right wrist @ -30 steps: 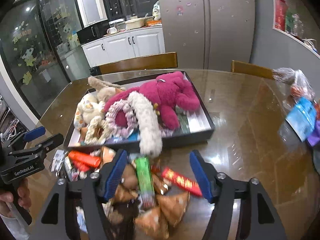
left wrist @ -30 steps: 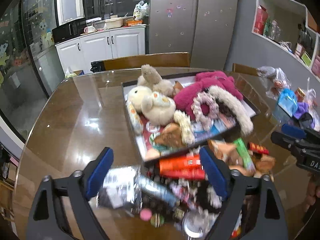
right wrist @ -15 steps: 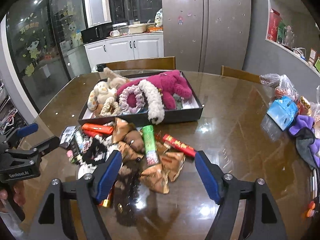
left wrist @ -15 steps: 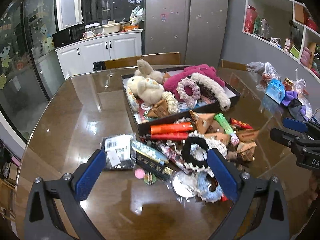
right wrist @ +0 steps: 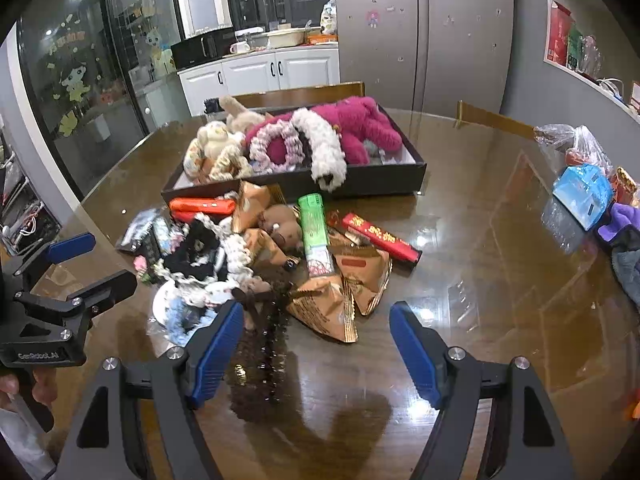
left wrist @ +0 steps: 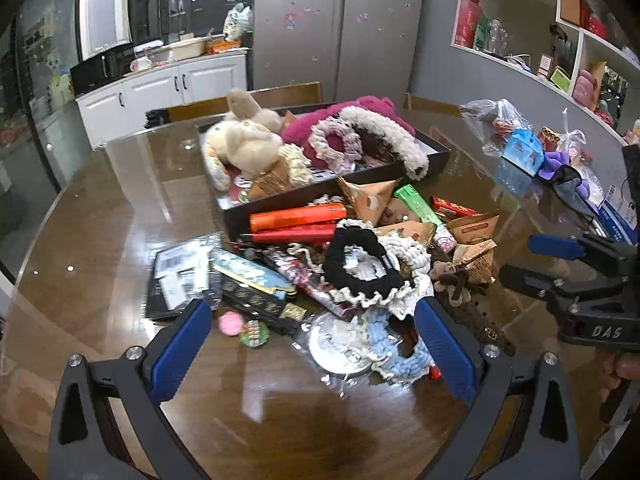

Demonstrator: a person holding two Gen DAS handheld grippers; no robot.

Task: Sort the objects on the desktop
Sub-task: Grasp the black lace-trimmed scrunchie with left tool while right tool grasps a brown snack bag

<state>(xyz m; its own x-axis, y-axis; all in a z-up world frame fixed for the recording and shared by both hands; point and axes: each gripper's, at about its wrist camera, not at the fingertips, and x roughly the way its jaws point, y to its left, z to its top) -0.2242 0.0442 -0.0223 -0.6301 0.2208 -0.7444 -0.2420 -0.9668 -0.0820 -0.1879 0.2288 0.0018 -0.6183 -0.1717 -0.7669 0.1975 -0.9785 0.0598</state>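
Both my tongs open, holding nothing.

Left tongs (left wrist: 312, 344) gape over the clutter pile (left wrist: 360, 264) at centre frame; right tongs (right wrist: 316, 340) above snack packets (right wrist: 332, 304); tray (right wrist: 380, 180) behind.

The print on the black packet (left wrist: 256, 300) is too small to read. The black tray (right wrist: 376, 178) hides its floor beneath plush toys (right wrist: 352, 128).

Steel double-door refrigerator (left wrist: 340, 28) stands against the far wall, magnets on its doors. White base cabinets (right wrist: 256, 76) to its left carry a black microwave (left wrist: 102, 68) and a mug (right wrist: 240, 47). Open wall shelving (left wrist: 540, 32) at right holds boxes. Wooden chair back (right wrist: 300, 94) at the table's far edge
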